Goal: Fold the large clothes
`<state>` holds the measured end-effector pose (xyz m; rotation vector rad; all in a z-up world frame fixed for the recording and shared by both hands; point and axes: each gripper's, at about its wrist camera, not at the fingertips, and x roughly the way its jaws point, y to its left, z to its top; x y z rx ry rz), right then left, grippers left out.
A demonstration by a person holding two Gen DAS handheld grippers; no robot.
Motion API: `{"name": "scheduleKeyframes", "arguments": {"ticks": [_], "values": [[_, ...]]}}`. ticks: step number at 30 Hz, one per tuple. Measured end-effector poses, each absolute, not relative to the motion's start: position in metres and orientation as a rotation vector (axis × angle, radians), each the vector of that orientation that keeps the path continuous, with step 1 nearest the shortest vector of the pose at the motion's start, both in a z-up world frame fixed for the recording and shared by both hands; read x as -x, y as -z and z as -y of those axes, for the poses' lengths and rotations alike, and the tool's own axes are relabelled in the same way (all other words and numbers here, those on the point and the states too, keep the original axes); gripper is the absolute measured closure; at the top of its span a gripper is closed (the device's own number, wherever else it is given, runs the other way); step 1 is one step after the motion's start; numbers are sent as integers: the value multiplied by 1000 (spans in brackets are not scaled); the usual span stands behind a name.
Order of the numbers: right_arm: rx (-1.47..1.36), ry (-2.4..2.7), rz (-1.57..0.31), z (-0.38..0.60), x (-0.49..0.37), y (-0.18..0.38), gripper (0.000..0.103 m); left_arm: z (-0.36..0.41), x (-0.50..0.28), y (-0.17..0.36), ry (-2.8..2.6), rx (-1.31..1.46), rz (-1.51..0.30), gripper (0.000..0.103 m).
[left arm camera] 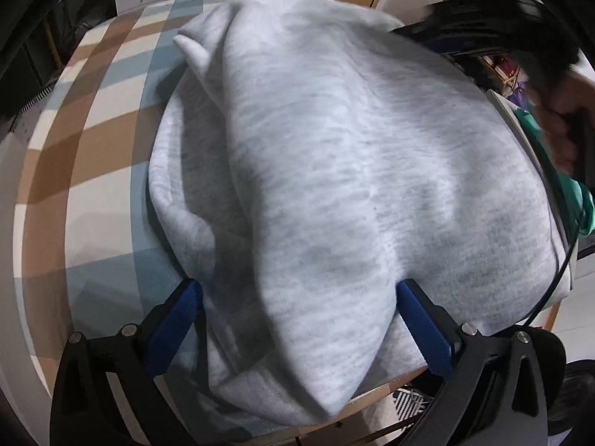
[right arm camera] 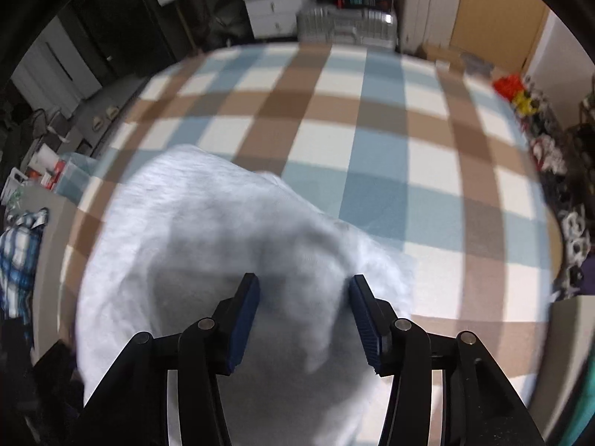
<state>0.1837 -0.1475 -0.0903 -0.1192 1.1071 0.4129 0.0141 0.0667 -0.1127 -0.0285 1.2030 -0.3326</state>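
The checked blanket lies bare toward its far edge and right side, while the grey sweatshirt lies heaped at its near edge, the left gripper, angled steeply down, spread wide around a fold, the right gripper parted above the cloth, unpinched.

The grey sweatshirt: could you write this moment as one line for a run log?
item: grey sweatshirt on checked blanket | left gripper: open, straddling a fold | right gripper: open above cloth | fold: unfinished
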Motion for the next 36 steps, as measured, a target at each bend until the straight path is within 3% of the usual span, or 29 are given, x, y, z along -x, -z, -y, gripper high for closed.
{"name": "scheduleKeyframes", "arguments": {"ticks": [5, 9, 14, 18, 20, 23, 25, 30, 32, 36], "values": [[147, -593, -1073, 151, -99, 47, 54, -66, -13, 112, 333, 28, -1192, 1], [252, -649, -1195, 135, -39, 75, 55, -71, -14, 114, 335, 53, -1200, 1], [133, -607, -1191, 143, -35, 113, 48, -75, -18, 116, 342, 64, -1215, 1], [107, -598, -1136, 139, -34, 119, 40, -79, -20, 113, 353, 97, -1218, 1], [115, -578, -1128, 138, -30, 109, 41, -87, -19, 108, 359, 127, -1204, 1], [-18, -641, -1112, 156, -20, 85, 56, -96, -15, 106, 369, 173, -1189, 1], [-78, -682, -1142, 169, -11, 80, 56, -100, -15, 107, 370, 189, -1193, 1], [-119, -663, -1210, 174, -5, 122, 76, -110, -25, 112, 364, 253, -1211, 1], [-193, -640, -1221, 183, -7, 130, 103, -112, -26, 112, 360, 270, -1206, 1], [-443, -693, -1232, 210, -12, 150, 103, -115, -19, 107, 356, 278, -1194, 1]]}}
